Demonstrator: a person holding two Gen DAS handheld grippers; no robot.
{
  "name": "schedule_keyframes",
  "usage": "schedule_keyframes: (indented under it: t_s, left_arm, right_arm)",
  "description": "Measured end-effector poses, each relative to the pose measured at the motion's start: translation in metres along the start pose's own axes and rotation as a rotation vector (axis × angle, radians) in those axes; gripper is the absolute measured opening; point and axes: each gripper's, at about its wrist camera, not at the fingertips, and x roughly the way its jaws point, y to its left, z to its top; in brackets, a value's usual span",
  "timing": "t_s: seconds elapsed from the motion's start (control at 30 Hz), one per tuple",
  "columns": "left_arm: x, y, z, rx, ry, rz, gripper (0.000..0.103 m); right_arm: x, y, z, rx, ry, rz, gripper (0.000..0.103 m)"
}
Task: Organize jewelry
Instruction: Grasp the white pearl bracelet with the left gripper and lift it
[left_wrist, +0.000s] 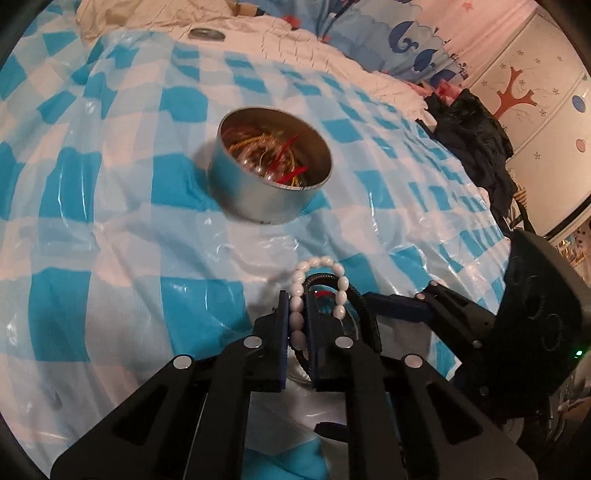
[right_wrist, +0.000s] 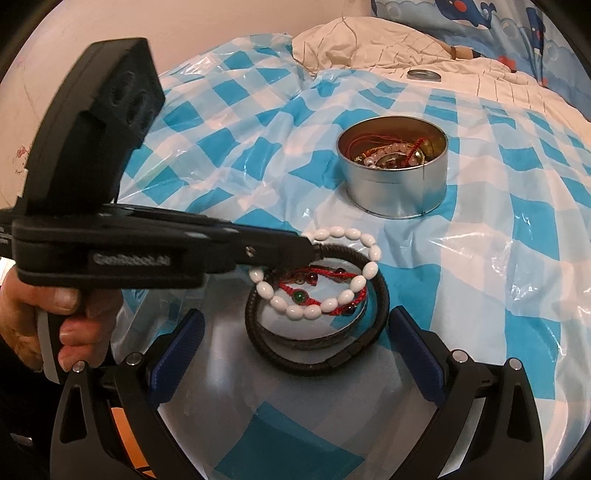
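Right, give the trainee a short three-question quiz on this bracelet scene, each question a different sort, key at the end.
1. True or false: the left gripper is shut on the white bead bracelet.
2. Multiple choice: the right gripper is A) shut on the black leather bracelet, B) open, with the bracelets lying between its fingers, C) shut on the red cord bracelet.
3. Fill in: the round metal tin on the checked plastic sheet already holds ____.

Key: 1 true. 2 B. 3 jewelry, a tangle of beads and red and gold cords.
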Motion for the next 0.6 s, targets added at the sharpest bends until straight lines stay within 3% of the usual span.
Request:
schedule_keyframes:
  t_s: [0.23,0.4,0.6]
  left_arm:
    - [-0.018,0.002,0.01,-0.013,-0.052,-0.053,0.007]
    - [-0.01,0.006,0.013,-0.007,-0.001,0.003,0.008]
    - [-0.006,0.007,0.012,-0.012,0.007,-0.016,0.007]
  right_arm:
    - [0.001,-0.003,0.002,0.009,0.003,0.004,0.096]
    - [0.001,-0.006,0.003,0.015,0.002,0.001,0.096]
    - [0.0,-0.01,0.005,0.032,-0.025,-0.01,0.095]
